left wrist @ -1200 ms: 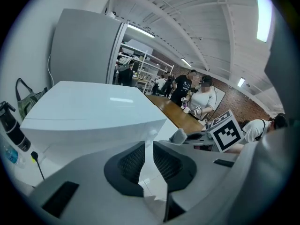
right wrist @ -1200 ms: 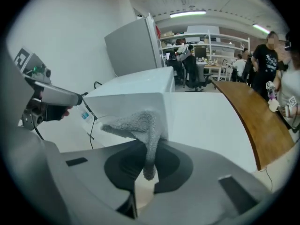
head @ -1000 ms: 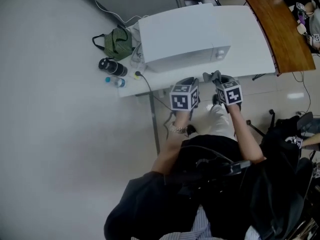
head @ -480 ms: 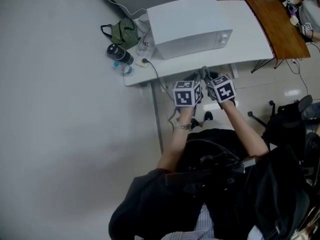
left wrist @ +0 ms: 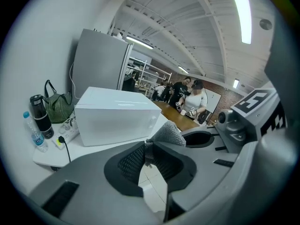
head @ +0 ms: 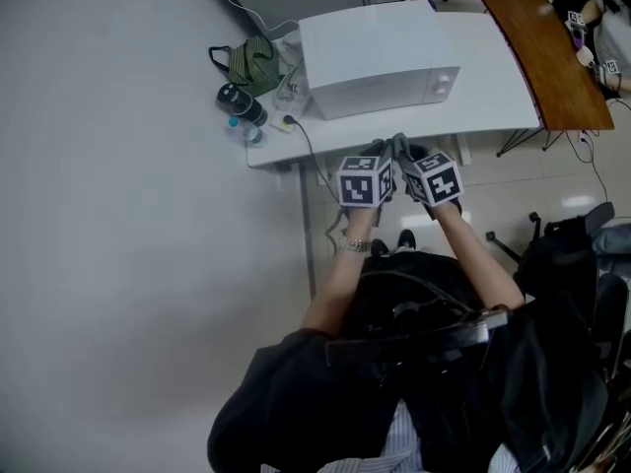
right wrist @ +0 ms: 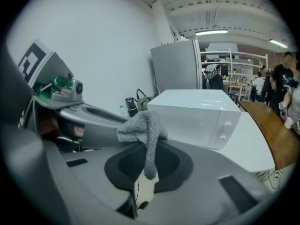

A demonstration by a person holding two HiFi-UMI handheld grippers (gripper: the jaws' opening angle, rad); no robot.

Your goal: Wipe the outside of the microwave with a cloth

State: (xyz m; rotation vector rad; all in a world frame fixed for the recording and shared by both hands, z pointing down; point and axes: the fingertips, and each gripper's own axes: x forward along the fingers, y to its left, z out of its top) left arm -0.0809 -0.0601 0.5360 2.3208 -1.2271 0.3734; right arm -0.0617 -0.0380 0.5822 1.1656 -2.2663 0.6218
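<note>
1. Where the fingers (left wrist: pixel 132 159) of the left gripper (left wrist: pixel 149 150) come together, a corner of the grey cloth (left wrist: pixel 168 132) is pinched fast between them.
2. The fingers (right wrist: pixel 125 165) of the right gripper (right wrist: pixel 146 165) are likewise clenched on the same cloth, a fold of which is seen hanging down between them.
3. Both grippers are held close together over the near edge of the white worktop (head: pixel 493 92), with the cloth bunched between their tips.
4. The white microwave (head: pixel 380 52) is set on the worktop beyond the grippers, and it is not touched by the cloth.
5. At the worktop's left end, beside the microwave, a green bag (head: pixel 251 62), a dark flask (head: pixel 240 103), a small water bottle (head: pixel 246 132) and a power strip (head: pixel 287 117) are seen.
6. A brown table (head: pixel 537 37) is seen against the worktop's right side.
</note>
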